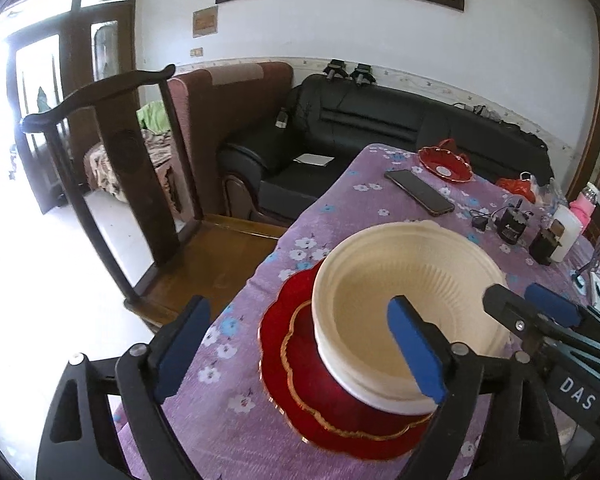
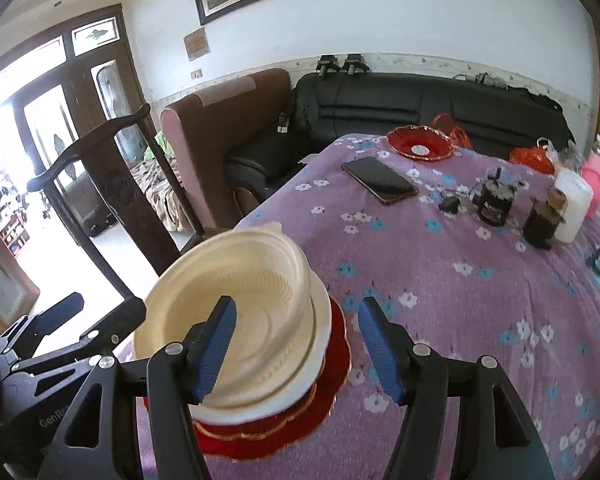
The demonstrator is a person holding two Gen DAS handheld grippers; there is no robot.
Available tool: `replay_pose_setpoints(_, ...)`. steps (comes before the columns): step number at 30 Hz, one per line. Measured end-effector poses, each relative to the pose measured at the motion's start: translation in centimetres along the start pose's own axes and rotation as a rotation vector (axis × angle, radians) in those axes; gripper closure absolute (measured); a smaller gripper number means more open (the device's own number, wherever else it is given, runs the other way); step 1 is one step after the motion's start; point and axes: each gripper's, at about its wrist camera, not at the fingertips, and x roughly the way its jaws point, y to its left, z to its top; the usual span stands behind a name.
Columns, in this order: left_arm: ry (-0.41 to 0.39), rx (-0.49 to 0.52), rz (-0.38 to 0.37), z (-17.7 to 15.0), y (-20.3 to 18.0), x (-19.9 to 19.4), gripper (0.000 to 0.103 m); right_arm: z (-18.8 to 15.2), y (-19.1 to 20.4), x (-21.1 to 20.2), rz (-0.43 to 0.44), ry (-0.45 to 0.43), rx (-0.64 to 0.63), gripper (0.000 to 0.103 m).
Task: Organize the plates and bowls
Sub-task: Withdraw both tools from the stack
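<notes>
Nested cream bowls (image 1: 404, 304), ribbed inside, stand upright on stacked red scalloped plates (image 1: 312, 392) with gold rims near the table's (image 1: 380, 216) corner. A separate red dish (image 1: 446, 165) lies at the far edge.

The bench (image 2: 440, 288) wears a purple flowered cloth; just ahead of the right gripper (image 2: 296, 348) sits a red plate (image 2: 336, 364), a phone (image 2: 380, 180) and red dish (image 2: 420, 144) far beyond

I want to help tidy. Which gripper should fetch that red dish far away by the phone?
Probably right: the small red scalloped dish lies ahead of the open right hand-held gripper, while the left hand-held gripper straddles the cream bowls.
</notes>
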Motion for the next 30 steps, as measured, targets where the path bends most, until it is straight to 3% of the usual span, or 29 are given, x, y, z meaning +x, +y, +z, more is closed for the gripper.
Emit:
replay_pose_setpoints(18,-0.050,0.008,-0.018,-3.5,-2.3,-5.4,0.012,-7.1,-1.8,-6.0,-0.018,-0.047,0.007,0.026)
replay_pose_setpoints(30,-0.095,0.053,-0.013,-4.8,-5.5,-8.6,0.011,-9.2,-5.2,-8.9,-0.024,-0.070,0.068,0.026)
